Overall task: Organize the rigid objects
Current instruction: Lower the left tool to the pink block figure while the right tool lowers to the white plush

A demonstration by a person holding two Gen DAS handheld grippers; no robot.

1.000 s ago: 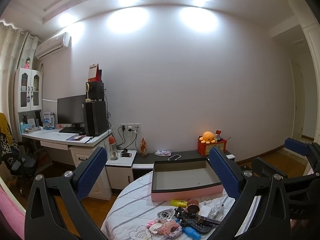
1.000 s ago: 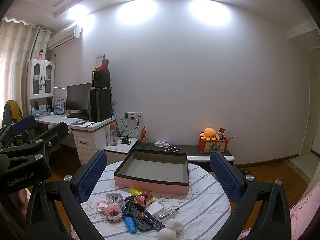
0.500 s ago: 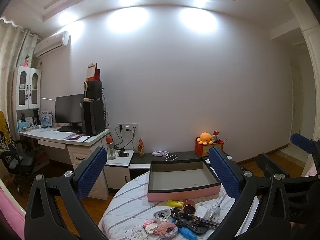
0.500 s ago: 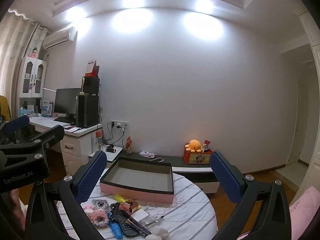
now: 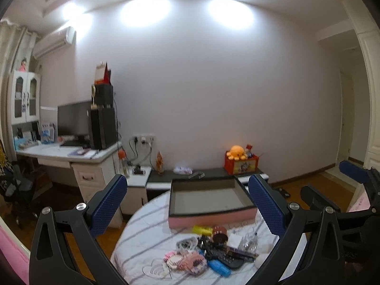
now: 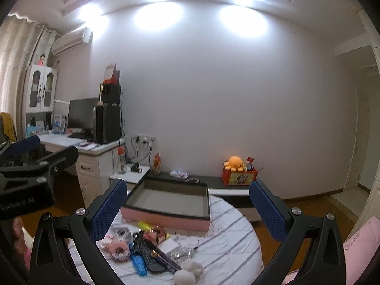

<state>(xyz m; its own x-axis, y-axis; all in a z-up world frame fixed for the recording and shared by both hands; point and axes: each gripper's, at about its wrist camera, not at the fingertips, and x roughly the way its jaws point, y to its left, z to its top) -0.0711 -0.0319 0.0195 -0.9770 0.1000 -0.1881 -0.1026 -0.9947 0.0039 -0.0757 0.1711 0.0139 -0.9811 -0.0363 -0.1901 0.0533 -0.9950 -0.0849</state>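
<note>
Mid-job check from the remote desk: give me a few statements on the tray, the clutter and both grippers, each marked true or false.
1. The pink tray already holds several items. False: it is empty.
2. The clutter lies on the striped tablecloth in front of the tray. True.
3. The left gripper is shut on the blue lighter. False: it is open and holds nothing.
4. The right gripper is open and empty. True.
5. A black remote lies among the clutter. True.

Striped cloth [image 5: 147, 232] covers the table; pink tray [image 5: 211, 217] looks matt.
</note>
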